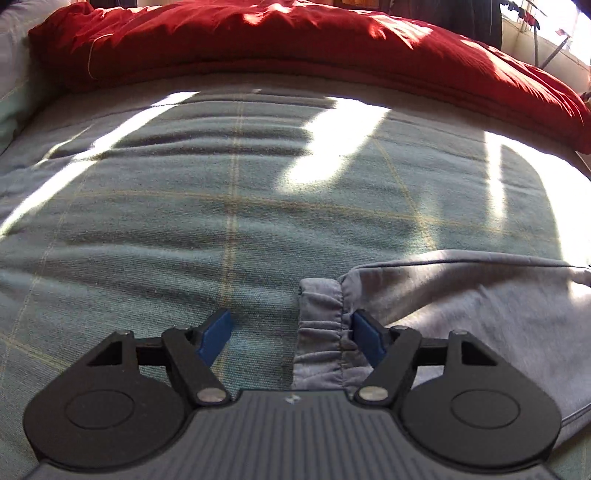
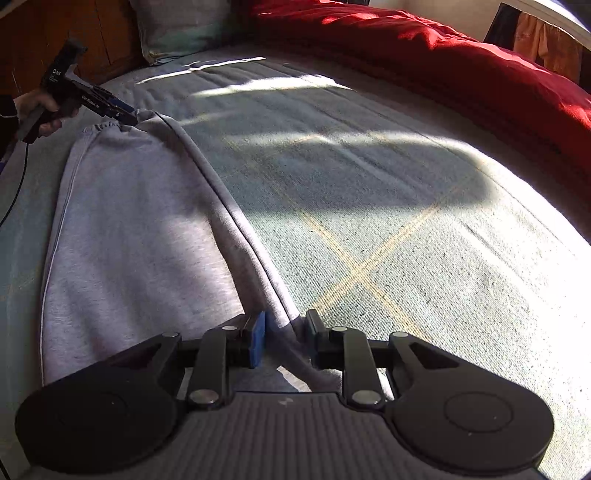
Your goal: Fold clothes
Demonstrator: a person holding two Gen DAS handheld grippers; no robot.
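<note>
A grey garment [image 2: 140,221] lies in a long folded strip on the bed. Its gathered elastic band [image 1: 321,328] is at the end far from my right gripper. My left gripper [image 1: 291,336] is open there, low over the sheet. The band lies between its jaws, against the right blue pad [image 1: 367,338], while the left pad stands well clear of it. From the right wrist view, the left gripper [image 2: 127,115] sits at that far corner, held by a hand [image 2: 37,107]. My right gripper [image 2: 285,336] is shut on the garment's raised folded edge at the near end.
The bed has a pale green sheet [image 1: 229,206] with thin yellow lines and bright sun patches. A red duvet [image 1: 295,40] is bunched along the far side. A pillow [image 2: 177,29] and dark wood [image 2: 55,22] stand at the head end. A thin cable [image 2: 14,192] hangs from the left gripper.
</note>
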